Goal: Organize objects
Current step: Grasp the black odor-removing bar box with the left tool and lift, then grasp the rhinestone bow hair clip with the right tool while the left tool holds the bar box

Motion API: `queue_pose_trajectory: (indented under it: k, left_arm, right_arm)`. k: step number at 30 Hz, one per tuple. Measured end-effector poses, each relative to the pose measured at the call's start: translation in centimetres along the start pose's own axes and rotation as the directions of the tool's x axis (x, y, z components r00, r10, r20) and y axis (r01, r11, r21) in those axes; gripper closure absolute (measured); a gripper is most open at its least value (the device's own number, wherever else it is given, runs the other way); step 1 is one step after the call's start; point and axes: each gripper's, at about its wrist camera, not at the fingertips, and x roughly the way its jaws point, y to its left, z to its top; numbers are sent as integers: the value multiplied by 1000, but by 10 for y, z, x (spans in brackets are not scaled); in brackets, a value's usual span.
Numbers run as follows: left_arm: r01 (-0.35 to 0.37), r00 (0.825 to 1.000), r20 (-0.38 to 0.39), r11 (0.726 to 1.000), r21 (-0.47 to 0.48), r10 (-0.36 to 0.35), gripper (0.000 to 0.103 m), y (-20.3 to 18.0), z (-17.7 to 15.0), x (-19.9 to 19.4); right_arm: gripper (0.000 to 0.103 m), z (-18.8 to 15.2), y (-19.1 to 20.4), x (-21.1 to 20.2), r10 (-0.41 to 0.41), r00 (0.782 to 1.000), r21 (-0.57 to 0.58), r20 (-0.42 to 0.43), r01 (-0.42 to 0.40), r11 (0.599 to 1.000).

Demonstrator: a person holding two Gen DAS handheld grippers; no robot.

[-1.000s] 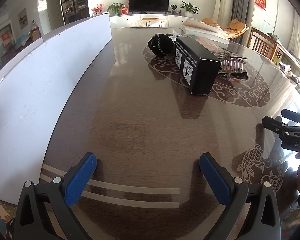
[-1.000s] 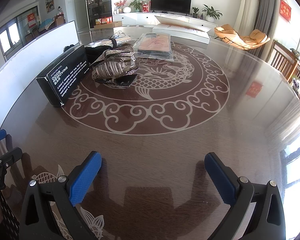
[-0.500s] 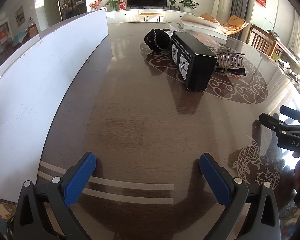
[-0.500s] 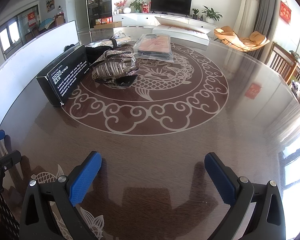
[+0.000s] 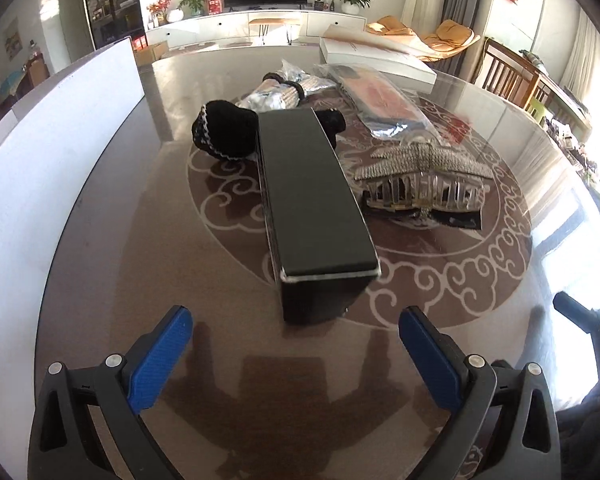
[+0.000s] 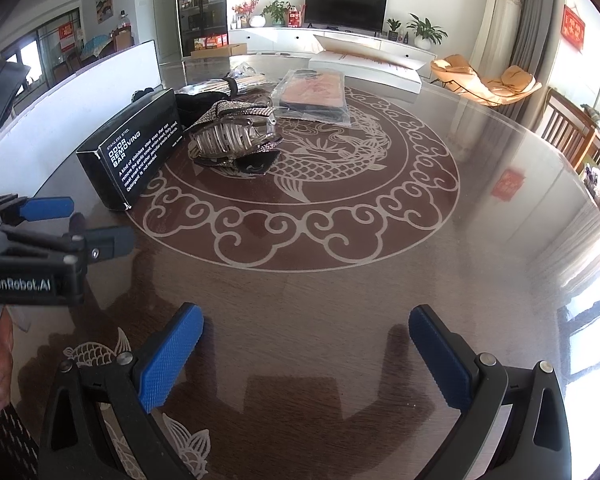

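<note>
The black box (image 5: 314,196) lies flat on the table (image 5: 180,280), on the left rim of the round dragon pattern, and your left gripper (image 5: 296,344) lines up right behind its near end. Its long axis runs away from you, toward the far edge of the table, near end face squarely at your left tongs. Those tongs stand wide, nothing between the blue pads, and the box end sits just ahead of them, not touching.

Your left camera gives only the plain black top and end face. Your right camera shows the long side of the box (image 6: 134,156) with white print, "ODOR REMOVING BAR", and there the box angles from near-left to far-right. That view also catches your left gripper (image 6: 66,226) from the side, near the left edge of the table, just short of the box.

Beside the box, on its right, sits the rhinestone hair claw (image 5: 424,180), close but whether touching you cannot tell. Past the far end lies a black knitted item (image 5: 224,128), against the box. Further back: a wrapped bundle (image 5: 284,90) and a flat clear packet (image 5: 384,98).

Your right gripper (image 6: 306,350) hovers over the near part of the table, jaws wide, empty, well apart from everything.
</note>
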Motion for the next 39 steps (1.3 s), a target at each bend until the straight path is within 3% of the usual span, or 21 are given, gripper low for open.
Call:
queue_pose_trajectory:
  k: [1, 3, 4, 5, 6, 11, 14, 21, 24, 26, 28, 29, 30, 31, 39]
  left_arm:
    - [5, 1000, 20, 1000, -9, -5, 0, 4, 9, 0]
    - [43, 999, 34, 999, -33, -42, 27, 15, 24, 1]
    - [75, 997, 13, 995, -62, -74, 47, 23, 29, 5]
    - [116, 993, -1, 987, -109, -117, 60, 33, 32, 7]
    - [145, 989, 0, 976, -159, -147, 62, 45, 31, 6]
    - [168, 985, 14, 932, -320, -173, 60, 96, 10, -9]
    - [125, 992, 12, 927, -353, -129, 46, 114, 4, -19]
    - [38, 998, -45, 967, -253, -51, 20, 117, 20, -1]
    - [-70, 993, -103, 985, -155, 54, 15, 107, 21, 20]
    - [-139, 988, -82, 985, -99, 131, 11, 102, 20, 25]
    - [-129, 991, -39, 985, -118, 125, 18, 104, 17, 23]
    - [-130, 991, -6, 984, -123, 130, 36, 105, 14, 19]
    - [-140, 989, 25, 984, -113, 144, 45, 103, 11, 15]
    - [-165, 985, 38, 981, -100, 170, 45, 103, 5, 11]
    - [-104, 992, 71, 992, -65, 109, 45, 90, -59, -27]
  right_arm:
    - [0, 0, 0, -1, 3, 1000, -3, 3, -3, 1000]
    - [0, 0, 0, -2, 8, 1000, -5, 7, -8, 1000]
    - [0, 0, 0, -2, 11, 1000, -4, 8, -10, 1000]
    - [0, -1, 0, -3, 12, 1000, -3, 10, -12, 1000]
    - [0, -1, -1, -3, 14, 1000, 0, 11, -14, 1000]
    - [0, -2, -2, -9, 17, 999, 6, 36, -17, 1000]
    - [0, -3, -2, -10, 17, 999, 4, 40, -17, 1000]
    - [0, -2, -4, -11, 16, 999, 8, 45, -16, 1000]
    - [0, -2, -5, -10, 18, 999, 8, 42, -18, 1000]
    - [0, -2, -5, -10, 21, 999, 9, 40, -21, 1000]
    - [0, -1, -5, -9, 26, 999, 9, 35, -26, 1000]
    - [0, 0, -6, -7, 32, 999, 10, 30, -32, 999]
    - [0, 0, -6, -6, 39, 999, 12, 21, -39, 999]
    - [0, 0, -7, -4, 48, 999, 14, 9, -49, 999]
    - [0, 8, -3, 8, 92, 995, -26, -36, -93, 995]
